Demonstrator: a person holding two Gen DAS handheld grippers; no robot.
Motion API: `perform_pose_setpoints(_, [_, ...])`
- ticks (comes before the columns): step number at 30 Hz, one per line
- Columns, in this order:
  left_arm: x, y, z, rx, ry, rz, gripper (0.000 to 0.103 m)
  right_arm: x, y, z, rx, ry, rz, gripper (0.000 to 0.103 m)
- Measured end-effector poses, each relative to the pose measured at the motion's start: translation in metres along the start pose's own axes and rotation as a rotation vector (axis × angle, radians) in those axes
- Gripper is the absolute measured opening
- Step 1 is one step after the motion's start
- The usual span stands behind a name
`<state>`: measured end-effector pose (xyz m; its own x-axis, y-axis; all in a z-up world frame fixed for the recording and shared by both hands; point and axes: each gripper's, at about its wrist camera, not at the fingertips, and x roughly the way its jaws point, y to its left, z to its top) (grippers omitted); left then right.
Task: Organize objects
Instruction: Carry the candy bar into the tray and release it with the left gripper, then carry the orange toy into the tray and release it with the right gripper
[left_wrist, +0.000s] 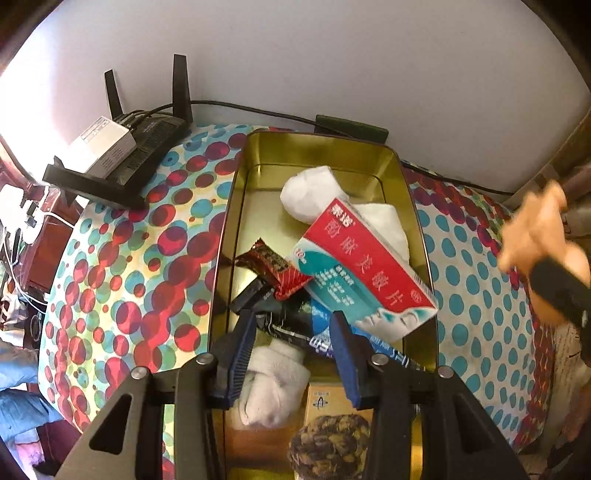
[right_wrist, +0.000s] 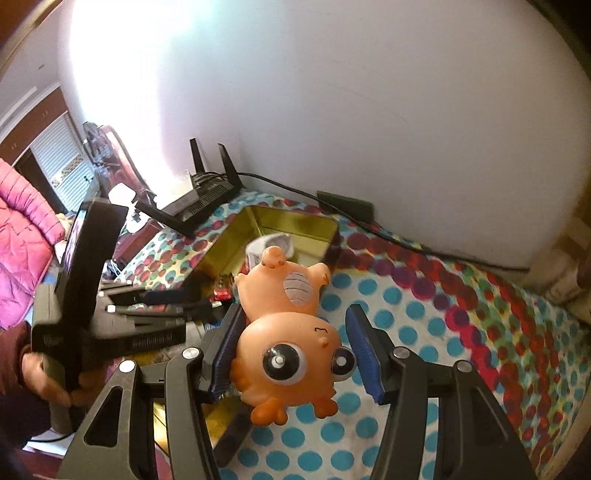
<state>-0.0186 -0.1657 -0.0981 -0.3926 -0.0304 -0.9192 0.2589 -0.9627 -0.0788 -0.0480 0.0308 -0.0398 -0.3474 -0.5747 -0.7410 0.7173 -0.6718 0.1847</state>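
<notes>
A gold metal tin (left_wrist: 236, 206) on a dotted cloth holds a red and teal medicine box (left_wrist: 365, 273), white socks (left_wrist: 273, 384), a red snack packet (left_wrist: 275, 269), dark sachets and a box with a dark tea ball (left_wrist: 330, 446). My left gripper (left_wrist: 295, 354) is open above the tin's near end, empty. My right gripper (right_wrist: 295, 350) holds an orange big-eyed rubber toy (right_wrist: 288, 354) between its blue pads, above the cloth beside the tin (right_wrist: 295, 225). The toy (left_wrist: 535, 236) also shows blurred at the right of the left wrist view.
A black router (left_wrist: 147, 147) with a white box on it stands at the cloth's back left. A cable and a dark adapter (left_wrist: 351, 127) run along the white wall. The left gripper body (right_wrist: 92, 295) shows in the right wrist view.
</notes>
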Motion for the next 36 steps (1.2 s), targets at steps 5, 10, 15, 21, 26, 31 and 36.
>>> perform_pose_setpoints(5, [-0.006,0.006,-0.015,-0.011,0.004,-0.002,0.042,0.014,0.012,0.016,-0.021,0.002,0.034,0.054])
perform_pose_setpoints(10, [-0.017,0.017,-0.030,-0.036,-0.001,0.001,0.042,0.033,0.023,0.027,-0.052,0.020,0.052,0.054])
perform_pose_setpoints(15, [-0.025,0.022,-0.045,-0.041,-0.002,0.011,0.042,0.052,0.041,0.029,-0.091,0.048,0.077,0.054])
perform_pose_setpoints(21, [-0.033,0.029,-0.054,-0.064,-0.005,0.008,0.042,0.071,0.055,0.027,-0.113,0.091,0.106,0.054])
perform_pose_setpoints(26, [-0.036,0.035,-0.061,-0.082,0.002,0.004,0.042,0.083,0.070,0.023,-0.139,0.113,0.126,0.054])
perform_pose_setpoints(31, [-0.041,0.037,-0.069,-0.086,0.005,0.011,0.042,0.092,0.078,0.018,-0.147,0.138,0.139,0.054])
perform_pose_setpoints(36, [-0.048,0.043,-0.074,-0.094,-0.003,0.015,0.042,0.099,0.085,0.014,-0.154,0.158,0.148,0.054])
